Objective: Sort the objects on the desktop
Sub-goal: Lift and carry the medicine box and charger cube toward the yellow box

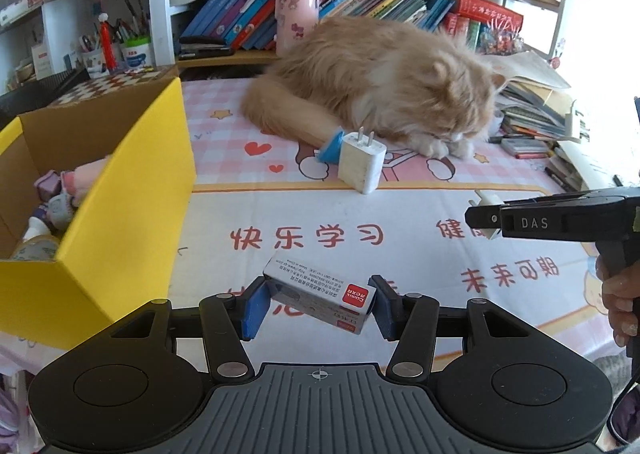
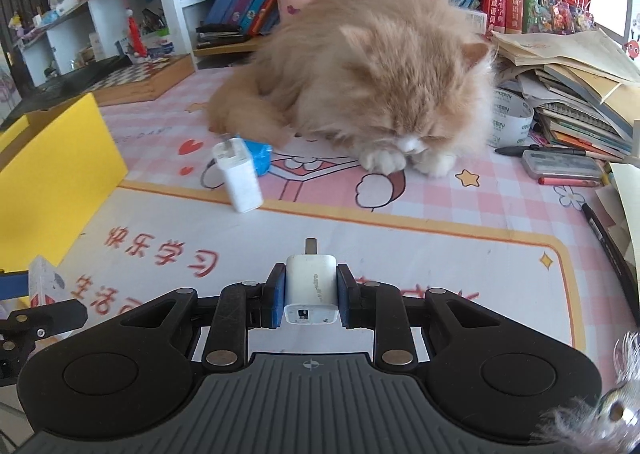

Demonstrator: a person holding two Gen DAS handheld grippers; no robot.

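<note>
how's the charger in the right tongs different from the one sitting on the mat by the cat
The held charger is clamped in the right tongs, off the mat; the standing charger rests free beside the cat. The held one looks scuffed and points away; the standing one's prongs point up. Both are white plug-in blocks.

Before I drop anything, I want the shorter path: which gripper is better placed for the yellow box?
Left. The left gripper, shut on the stapler box, sits beside the yellow box; the right gripper holds its charger farther off.
</note>
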